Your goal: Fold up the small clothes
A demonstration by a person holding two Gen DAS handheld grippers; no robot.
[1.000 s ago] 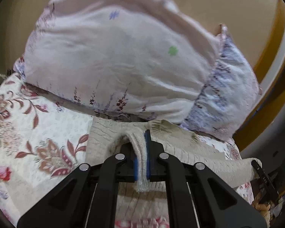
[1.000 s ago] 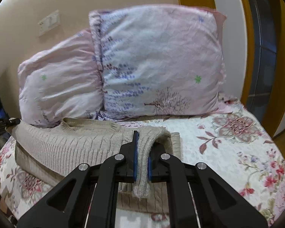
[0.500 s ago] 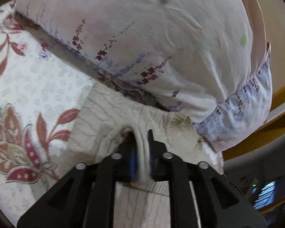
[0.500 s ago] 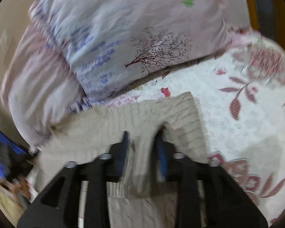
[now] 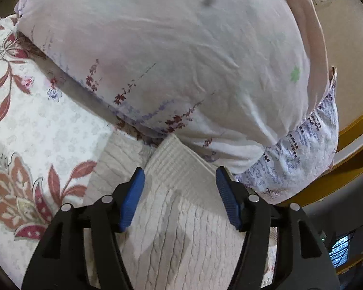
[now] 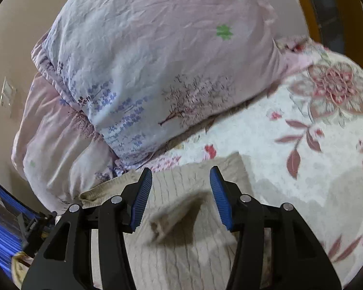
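Note:
A beige cable-knit sweater point(image 5: 181, 217) lies on the floral bedspread point(image 5: 48, 125), its far edge against the pillows. My left gripper point(image 5: 179, 181) is open and empty, just above the sweater's folded-over ribbed part point(image 5: 181, 169). In the right wrist view the sweater point(image 6: 181, 249) lies under my right gripper point(image 6: 180, 181), which is open and empty. A blurred loose flap of knit point(image 6: 174, 220) sits between the right fingers, apart from the blue pads point(image 6: 141, 193).
Two pale pink floral pillows point(image 5: 181, 60) point(image 6: 157, 67) lean against the wall right behind the sweater. The floral bedspread point(image 6: 302, 145) stretches to the right. A wall switch point(image 6: 7, 94) and a wooden door frame point(image 5: 351, 133) show at the edges.
Both grippers were shut on folds of the sweater and carried them toward the pillows. Both have opened and let go; the sweater lies flat, the right-hand flap still dropping.

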